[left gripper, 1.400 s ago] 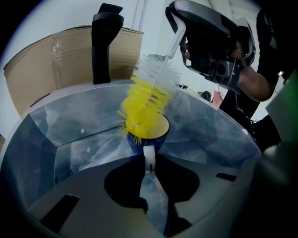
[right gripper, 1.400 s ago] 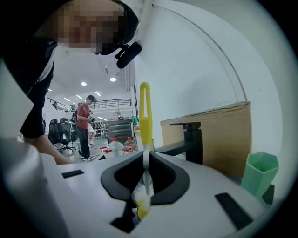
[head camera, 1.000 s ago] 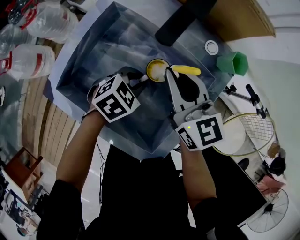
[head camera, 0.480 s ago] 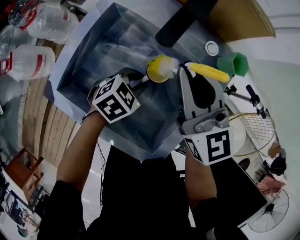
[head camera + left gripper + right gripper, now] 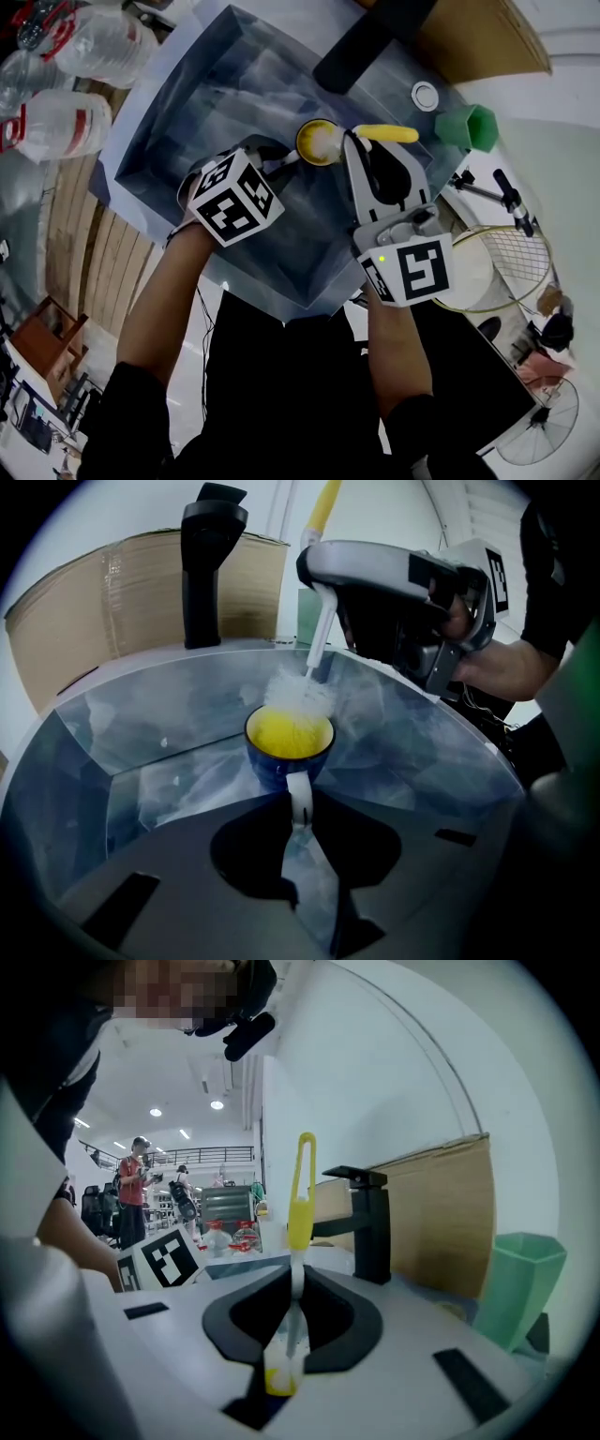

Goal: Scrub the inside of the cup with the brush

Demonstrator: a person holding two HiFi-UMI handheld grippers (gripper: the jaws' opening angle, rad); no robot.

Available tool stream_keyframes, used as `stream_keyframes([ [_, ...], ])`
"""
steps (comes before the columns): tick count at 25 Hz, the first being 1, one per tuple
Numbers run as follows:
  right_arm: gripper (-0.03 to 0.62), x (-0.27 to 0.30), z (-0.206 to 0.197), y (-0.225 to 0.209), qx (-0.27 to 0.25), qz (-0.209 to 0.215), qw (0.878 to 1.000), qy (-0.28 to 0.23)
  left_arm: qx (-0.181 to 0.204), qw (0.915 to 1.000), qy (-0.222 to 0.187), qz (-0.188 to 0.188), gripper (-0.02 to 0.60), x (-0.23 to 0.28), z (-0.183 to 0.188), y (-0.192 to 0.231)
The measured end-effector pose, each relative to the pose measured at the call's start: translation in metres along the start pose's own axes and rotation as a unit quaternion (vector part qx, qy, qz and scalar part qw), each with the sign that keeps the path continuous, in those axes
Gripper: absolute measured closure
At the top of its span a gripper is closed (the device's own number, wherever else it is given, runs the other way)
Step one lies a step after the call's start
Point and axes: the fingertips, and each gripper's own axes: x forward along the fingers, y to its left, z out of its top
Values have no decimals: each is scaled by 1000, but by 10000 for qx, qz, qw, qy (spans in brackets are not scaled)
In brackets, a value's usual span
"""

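Right gripper (image 5: 294, 1309), low centre of the right gripper view: its jaws are closed on the thin white stem of the brush (image 5: 300, 1199), and the brush's yellow looped handle stands up above them

In the head view this gripper reaches in from the lower right. The white bristle head (image 5: 328, 142) lies at the mouth of the cup (image 5: 312, 142), in the upper centre of the frame. The left gripper view shows the bristles blurred over the cup's far rim and dipping into its yellow inside. How deep they reach cannot be told

Left gripper (image 5: 298, 810), lower centre of its own view: its jaws are pinched on the white cup handle (image 5: 298, 794) and hold the blue cup upright inside the steel sink (image 5: 178, 131). Whether the cup rests on the sink floor cannot be told

Around them in the head view are a black faucet (image 5: 370, 42) at the top edge, a green container (image 5: 466, 124) at the upper right beside the sink, and clear plastic bottles (image 5: 70, 117) at the upper left

Judged from this, both grips are made, the brush has been brought to the cup, and scrubbing appears to be under way. What likely remains is working the bristles down the wall to the bottom and around. No view shows whether the inside is clean yet
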Motion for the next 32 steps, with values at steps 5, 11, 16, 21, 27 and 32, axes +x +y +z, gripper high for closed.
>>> stream_keyframes([
  [5, 548, -26, 32, -12, -144, -130, 9997, -168, 31, 10000, 23, -7, 503, 1, 1, -1],
  [11, 546, -23, 2, -17, 23, -32, 9995, 316, 18, 10000, 25, -32, 503, 2, 2, -2],
  [16, 549, -6, -20, 3, -96, 204, 9970, 737, -3, 10000, 5, -44, 503, 3, 4, -1],
  [21, 549, -13, -1, 8, -232, 303, 9973, 634, -29, 10000, 44, -37, 503, 3, 4, -2],
  [27, 549, -38, 33, 23, -152, 446, 9973, 556, -4, 9999, 104, -55, 503, 2, 0, -2],
  [32, 549, -27, -4, 26, -70, 482, 9945, 926, -3, 9999, 118, -57, 505, 2, 0, -3],
])
